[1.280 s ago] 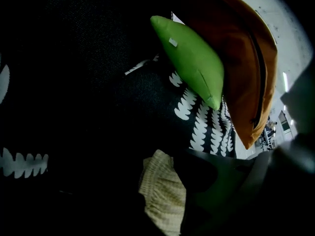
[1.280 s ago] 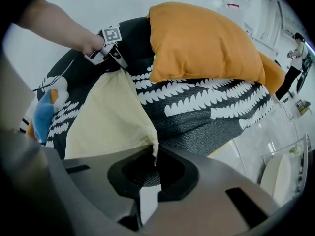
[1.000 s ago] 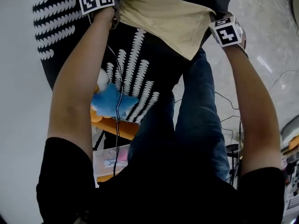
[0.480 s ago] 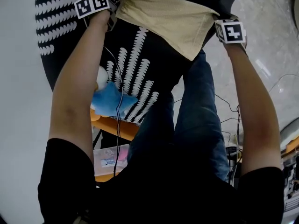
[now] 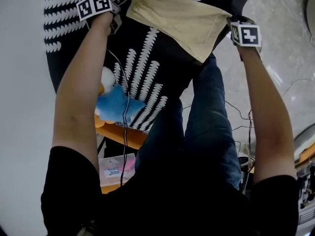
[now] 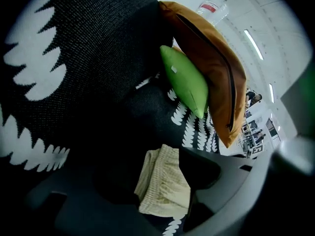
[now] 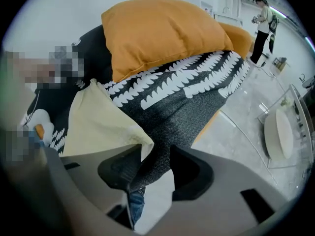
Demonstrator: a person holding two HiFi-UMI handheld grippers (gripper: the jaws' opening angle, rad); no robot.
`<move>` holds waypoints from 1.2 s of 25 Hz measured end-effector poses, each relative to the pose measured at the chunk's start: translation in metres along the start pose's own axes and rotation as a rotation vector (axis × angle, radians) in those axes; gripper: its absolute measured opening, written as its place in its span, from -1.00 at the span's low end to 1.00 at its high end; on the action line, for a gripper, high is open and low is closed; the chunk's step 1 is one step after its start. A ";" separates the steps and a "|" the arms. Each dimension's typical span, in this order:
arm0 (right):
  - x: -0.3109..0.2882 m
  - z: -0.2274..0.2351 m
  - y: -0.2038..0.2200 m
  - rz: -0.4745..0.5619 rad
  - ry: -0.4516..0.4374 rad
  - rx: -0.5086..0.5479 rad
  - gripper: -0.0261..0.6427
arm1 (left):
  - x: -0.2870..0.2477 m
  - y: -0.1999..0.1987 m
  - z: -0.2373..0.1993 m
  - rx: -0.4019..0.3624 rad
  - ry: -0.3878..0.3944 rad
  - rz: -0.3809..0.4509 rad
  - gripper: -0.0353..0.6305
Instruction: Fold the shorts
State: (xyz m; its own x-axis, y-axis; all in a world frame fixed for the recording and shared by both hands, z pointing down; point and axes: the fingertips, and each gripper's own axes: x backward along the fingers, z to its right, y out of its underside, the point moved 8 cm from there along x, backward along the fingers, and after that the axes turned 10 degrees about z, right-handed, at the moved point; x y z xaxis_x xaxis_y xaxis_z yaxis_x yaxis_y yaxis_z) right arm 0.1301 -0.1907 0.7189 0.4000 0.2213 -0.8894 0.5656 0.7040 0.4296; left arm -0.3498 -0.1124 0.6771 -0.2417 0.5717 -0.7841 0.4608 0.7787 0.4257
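Resting on black patterned cover (image 5: 162, 73), shorts (image 5: 182, 21) lie loose inside just-opened left tongs (image 6: 160, 181) and right tongs (image 7: 153, 171).

Surroundings: patterned black cover, cushions, plush toy, pale floor.
A black cover with white leaf print (image 5: 147, 77) fills the upper head view and drapes over an orange edge (image 5: 120, 134). A blue plush toy (image 5: 115, 104) lies at the cover's lower edge, touching it. An orange cushion (image 7: 157, 33) rests on the cover, and a green cushion (image 6: 187, 80) leans against its side. A clear plastic bottle (image 6: 212, 9) with a red label shows just behind the orange cushion. Pale stone floor (image 5: 285, 38) lies to the right, with thin cables (image 5: 236, 117) across it. A glass table (image 7: 285, 132) carries a white dish. A person (image 7: 261, 28) stands in the far background.
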 end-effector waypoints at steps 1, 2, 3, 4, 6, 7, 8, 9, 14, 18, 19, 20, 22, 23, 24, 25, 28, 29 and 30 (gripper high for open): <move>0.003 -0.004 -0.001 0.008 0.000 0.014 -0.35 | 0.004 0.002 -0.002 -0.001 -0.007 0.000 -0.05; 0.007 -0.007 -0.002 0.016 -0.001 0.028 -0.35 | 0.009 0.004 -0.004 0.002 -0.014 0.003 -0.05; 0.010 -0.009 -0.003 0.023 -0.002 0.042 -0.35 | 0.012 0.007 -0.007 0.009 -0.019 0.010 -0.05; 0.013 -0.011 -0.004 0.031 -0.004 0.053 -0.36 | 0.014 0.010 -0.009 0.015 -0.022 0.017 -0.08; 0.017 -0.017 -0.006 0.051 -0.007 0.063 -0.36 | 0.018 0.018 -0.016 0.018 -0.026 0.023 -0.14; 0.020 -0.023 -0.007 0.066 -0.007 0.066 -0.37 | 0.021 0.023 -0.020 0.018 -0.028 0.020 -0.14; 0.022 -0.029 -0.008 0.083 -0.006 0.070 -0.37 | 0.024 0.028 -0.025 0.019 -0.030 0.016 -0.14; 0.023 -0.034 -0.008 0.099 -0.007 0.074 -0.37 | 0.026 0.034 -0.029 0.023 -0.033 0.013 -0.14; 0.017 -0.051 0.002 0.120 -0.037 0.097 -0.38 | 0.024 0.064 -0.045 0.082 -0.044 0.026 -0.13; 0.016 -0.062 0.006 0.119 -0.042 0.111 -0.38 | 0.022 0.082 -0.049 0.159 -0.021 0.052 -0.11; 0.016 -0.065 0.005 0.125 -0.042 0.114 -0.38 | 0.022 0.085 -0.051 0.183 -0.018 0.065 -0.10; 0.017 -0.068 0.005 0.130 -0.042 0.116 -0.38 | 0.022 0.088 -0.052 0.210 -0.017 0.079 -0.09; 0.017 -0.075 0.006 0.137 -0.047 0.123 -0.39 | 0.023 0.096 -0.054 0.275 -0.013 0.110 -0.09; 0.017 -0.077 0.006 0.140 -0.050 0.129 -0.39 | 0.023 0.099 -0.055 0.314 -0.006 0.128 -0.09; 0.017 -0.080 0.006 0.142 -0.053 0.137 -0.39 | 0.023 0.103 -0.055 0.356 0.003 0.146 -0.09; 0.017 -0.082 0.006 0.144 -0.055 0.145 -0.39 | 0.022 0.106 -0.055 0.399 0.011 0.163 -0.09; 0.014 -0.090 0.005 0.149 -0.060 0.159 -0.39 | 0.020 0.118 -0.055 0.518 0.034 0.210 -0.09; 0.013 -0.093 0.005 0.149 -0.064 0.162 -0.39 | 0.019 0.122 -0.055 0.551 0.044 0.222 -0.09; 0.012 -0.097 0.005 0.150 -0.069 0.167 -0.39 | 0.018 0.126 -0.054 0.582 0.055 0.234 -0.08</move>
State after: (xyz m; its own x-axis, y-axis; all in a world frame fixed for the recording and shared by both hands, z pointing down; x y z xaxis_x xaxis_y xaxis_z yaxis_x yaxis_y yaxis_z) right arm 0.0682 -0.1192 0.6951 0.5335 0.2645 -0.8034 0.6052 0.5442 0.5811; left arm -0.3424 0.0104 0.7410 -0.1151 0.7344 -0.6689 0.8922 0.3725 0.2554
